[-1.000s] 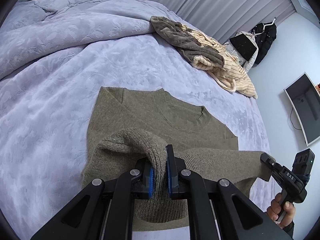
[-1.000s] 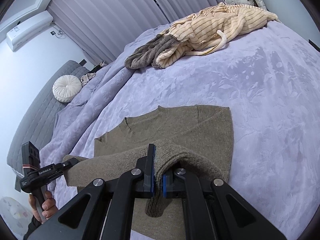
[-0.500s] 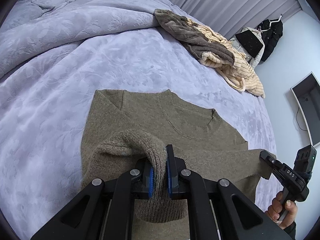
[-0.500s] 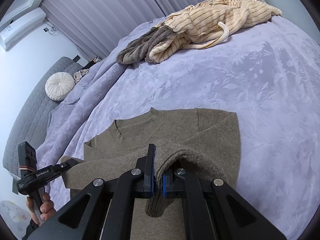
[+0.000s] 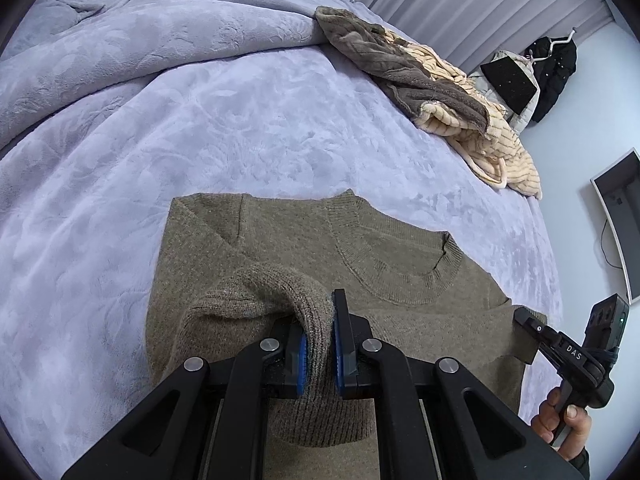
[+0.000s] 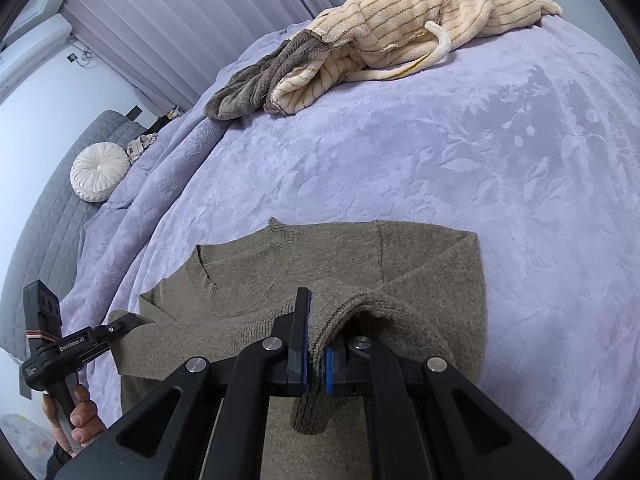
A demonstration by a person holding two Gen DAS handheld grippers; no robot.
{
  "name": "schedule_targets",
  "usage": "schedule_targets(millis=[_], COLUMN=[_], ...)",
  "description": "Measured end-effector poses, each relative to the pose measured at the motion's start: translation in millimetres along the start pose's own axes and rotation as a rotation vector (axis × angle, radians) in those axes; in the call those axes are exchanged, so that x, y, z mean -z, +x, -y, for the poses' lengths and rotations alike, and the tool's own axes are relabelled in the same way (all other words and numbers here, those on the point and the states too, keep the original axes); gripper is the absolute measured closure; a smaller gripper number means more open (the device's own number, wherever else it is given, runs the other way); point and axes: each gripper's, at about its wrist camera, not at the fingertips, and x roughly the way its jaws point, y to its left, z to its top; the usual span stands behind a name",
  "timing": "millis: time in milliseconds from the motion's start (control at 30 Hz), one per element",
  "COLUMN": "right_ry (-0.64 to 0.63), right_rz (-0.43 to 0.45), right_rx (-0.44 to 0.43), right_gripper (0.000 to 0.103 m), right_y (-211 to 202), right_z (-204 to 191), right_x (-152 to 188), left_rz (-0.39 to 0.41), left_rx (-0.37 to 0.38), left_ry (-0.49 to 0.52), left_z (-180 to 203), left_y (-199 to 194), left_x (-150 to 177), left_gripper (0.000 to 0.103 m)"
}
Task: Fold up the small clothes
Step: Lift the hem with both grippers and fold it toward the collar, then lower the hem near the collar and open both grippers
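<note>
Two handheld grippers clamp the lifted bottom edge of an olive-brown knit sweater [image 5: 280, 248] that lies face up on a lavender bedspread [image 5: 200, 128], filling the lower centre of both views. In the left wrist view, the left gripper [image 5: 320, 344] has its blue-padded jaws closed on a raised fold of the knit at lower centre. The right gripper [image 5: 528, 320] appears at the lower right edge, pinching the far end of the same lifted edge, held by a hand [image 5: 564, 424]. The right wrist view mirrors this: its own jaws are shut on a bunched fold, and the other tool sits at lower left. Only the left view shows a wall monitor [image 5: 616, 220] and hanging coats [image 5: 552, 72] at right. Only the right view shows a round white cushion [image 6: 98, 172] and grey headboard [image 6: 52, 220] at left. Both show a cream striped robe [image 6: 420, 36] heaped near the top.
</note>
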Motion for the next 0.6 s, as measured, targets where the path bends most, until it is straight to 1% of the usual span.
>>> schedule_targets(millis=[300, 467, 533, 567, 600], right_ry=[0.038, 0.104, 0.127, 0.149, 0.17], right_rz=[-0.026, -0.041, -0.055, -0.068, -0.074], right_rx=[0.013, -0.01, -0.013, -0.021, -0.03], right_gripper=[0.097, 0.097, 0.097, 0.095, 0.095], right_y=[19, 30, 35, 38, 40], right_z=[14, 24, 28, 31, 35], right_x=[-5, -8, -9, -9, -8], left_rz=[-0.031, -0.071, -0.098, -0.103, -0.106], left_rx=[0.002, -0.006, 0.01, 0.036, 0.079], left_ry=[-0.031, -0.054, -0.09, -0.108, -0.13], left_z=[-12, -21, -28, -31, -34], left_y=[24, 42, 47, 48, 48], left_x=[-10, -10, -10, -11, -10], left_gripper=[0.092, 0.092, 0.085, 0.075, 0.057])
